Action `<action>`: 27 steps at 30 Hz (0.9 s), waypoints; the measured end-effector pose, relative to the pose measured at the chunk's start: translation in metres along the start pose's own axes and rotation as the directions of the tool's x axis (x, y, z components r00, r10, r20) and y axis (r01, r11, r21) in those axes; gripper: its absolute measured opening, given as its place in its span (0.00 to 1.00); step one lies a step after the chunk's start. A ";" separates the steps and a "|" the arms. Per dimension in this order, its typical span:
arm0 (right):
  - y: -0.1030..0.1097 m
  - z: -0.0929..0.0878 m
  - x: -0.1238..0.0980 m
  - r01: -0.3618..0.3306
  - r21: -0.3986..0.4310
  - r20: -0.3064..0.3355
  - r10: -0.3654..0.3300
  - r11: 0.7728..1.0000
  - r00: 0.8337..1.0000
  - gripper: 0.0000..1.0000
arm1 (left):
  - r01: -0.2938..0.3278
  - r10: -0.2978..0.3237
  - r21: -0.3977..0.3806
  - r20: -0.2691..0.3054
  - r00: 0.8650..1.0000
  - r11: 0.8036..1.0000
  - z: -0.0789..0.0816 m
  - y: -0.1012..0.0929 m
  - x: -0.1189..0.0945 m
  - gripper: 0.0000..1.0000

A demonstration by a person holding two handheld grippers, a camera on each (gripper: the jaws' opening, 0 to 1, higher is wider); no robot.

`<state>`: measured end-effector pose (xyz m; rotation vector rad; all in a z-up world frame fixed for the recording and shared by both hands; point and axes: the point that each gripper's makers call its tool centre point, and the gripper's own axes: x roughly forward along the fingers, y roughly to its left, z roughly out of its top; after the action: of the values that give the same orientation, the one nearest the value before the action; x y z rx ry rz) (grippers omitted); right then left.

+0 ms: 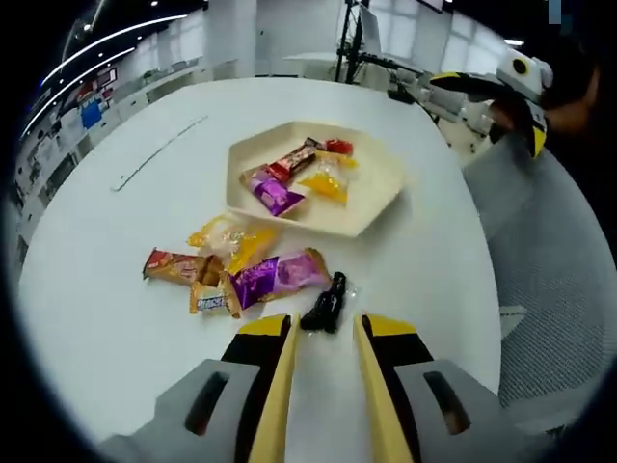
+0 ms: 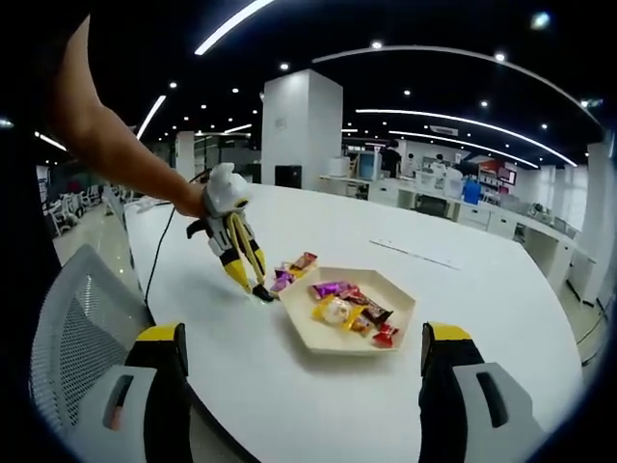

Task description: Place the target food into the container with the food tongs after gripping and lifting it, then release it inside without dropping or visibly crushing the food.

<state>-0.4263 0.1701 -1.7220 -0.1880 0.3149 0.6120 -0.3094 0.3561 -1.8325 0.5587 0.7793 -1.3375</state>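
The left claw [image 1: 323, 333] is being held spread at six o'clock of a black wrapped candy [image 1: 326, 303]; the right claw [image 2: 301, 349] is spread wide

bright even light from ceiling strips [image 2: 231, 24], soft faint shadows on white table [image 2: 463, 318], strong fisheye bending at edges

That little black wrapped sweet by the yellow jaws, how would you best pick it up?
Grip the black sweet across its narrow middle, coming straight down from above with the left hand-held gripper. It lies flat on the table, lengthwise along the open jaws, apart from the purple packet.
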 end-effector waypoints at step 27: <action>0.000 0.000 0.000 0.002 -0.005 -0.003 -0.002 1.000 1.000 0.99 | -0.061 0.070 0.132 -0.063 0.996 0.989 0.007 -0.007 0.005 0.16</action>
<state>-0.4262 0.1697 -1.7222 -0.1936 0.3161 0.6107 -0.3146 0.3467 -1.8318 0.7302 0.7252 -1.3207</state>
